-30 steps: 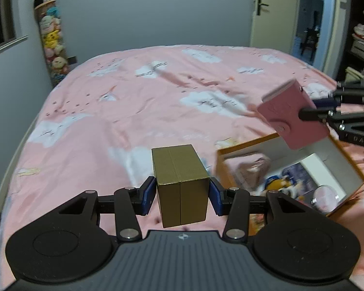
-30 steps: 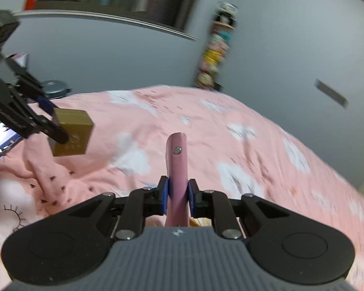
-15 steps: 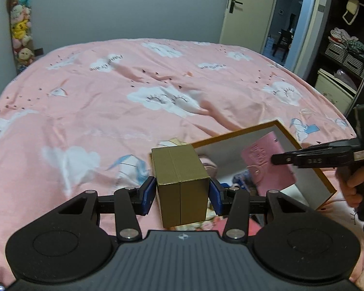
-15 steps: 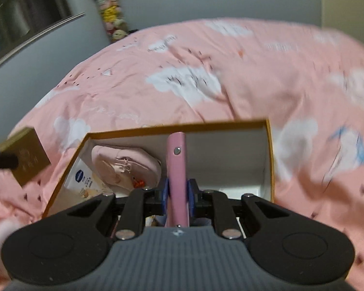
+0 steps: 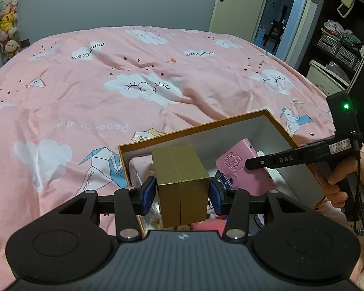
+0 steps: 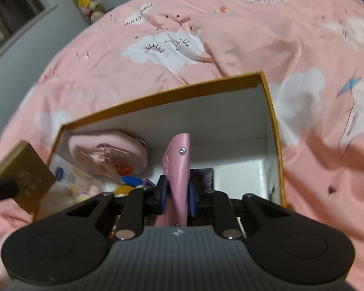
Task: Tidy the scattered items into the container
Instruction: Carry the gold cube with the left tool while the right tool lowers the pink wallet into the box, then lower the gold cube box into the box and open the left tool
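While the orange-rimmed cardboard box sits open on the pink cloud-print bedspread, both grippers hang over it. The left gripper is clamped on a gold box, blue pads pressed to its two side faces; the gold box is upright and sits above the near left corner of the cardboard box, not yet resting on anything inside. The right gripper has a pink card wallet standing on edge between its pads, well down inside the cardboard box, toward its right half. Its jaws are opening: in the right wrist view a narrow gap shows on the left pad's side, the wallet leaning toward the right pad. From the left wrist view the wallet's embossed face and snap stud are seen, with the right gripper's black finger laid across it and a person's hand on the grip, just outside the cardboard box's right wall. Already inside the cardboard box, at its far left corner: a pale pink zip pouch; in front of that, a white packet with a blue logo and some small colourful items, too blurred to name. Hanging stuffed toys show at the wall, well beyond the cardboard box's left side.
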Tool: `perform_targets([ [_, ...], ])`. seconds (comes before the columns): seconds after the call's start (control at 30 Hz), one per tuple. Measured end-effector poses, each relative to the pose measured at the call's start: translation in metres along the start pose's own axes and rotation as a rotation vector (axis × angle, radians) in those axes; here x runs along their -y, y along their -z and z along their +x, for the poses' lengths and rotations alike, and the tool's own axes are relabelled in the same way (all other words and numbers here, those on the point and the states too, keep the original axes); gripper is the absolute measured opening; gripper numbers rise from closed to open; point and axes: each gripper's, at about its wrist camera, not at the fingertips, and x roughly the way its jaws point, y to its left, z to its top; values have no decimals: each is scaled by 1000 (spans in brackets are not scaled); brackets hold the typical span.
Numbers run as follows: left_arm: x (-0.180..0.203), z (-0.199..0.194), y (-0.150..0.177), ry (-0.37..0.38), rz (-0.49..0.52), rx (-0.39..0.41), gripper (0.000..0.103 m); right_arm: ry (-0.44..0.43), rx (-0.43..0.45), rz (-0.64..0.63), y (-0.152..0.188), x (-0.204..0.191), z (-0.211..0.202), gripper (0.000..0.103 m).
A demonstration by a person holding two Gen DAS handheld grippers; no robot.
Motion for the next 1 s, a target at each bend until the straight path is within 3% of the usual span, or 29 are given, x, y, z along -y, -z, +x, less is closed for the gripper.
perform_targets([
  [0.17, 4, 3, 0, 11, 6, -6, 54, 117, -16, -97, -2, -12, 5, 25],
  [0.33, 6, 6, -2, 16, 0, -10, 54, 210, -39, -235, 5, -28, 14, 38],
  [0.87, 8, 15, -1, 45, -30, -28, 54, 243, -106, -269, 6, -33, 13, 43],
  [1.0, 10, 17, 0, 53, -36, -35, 54, 212, -147, -222, 9, -24, 24, 34],
])
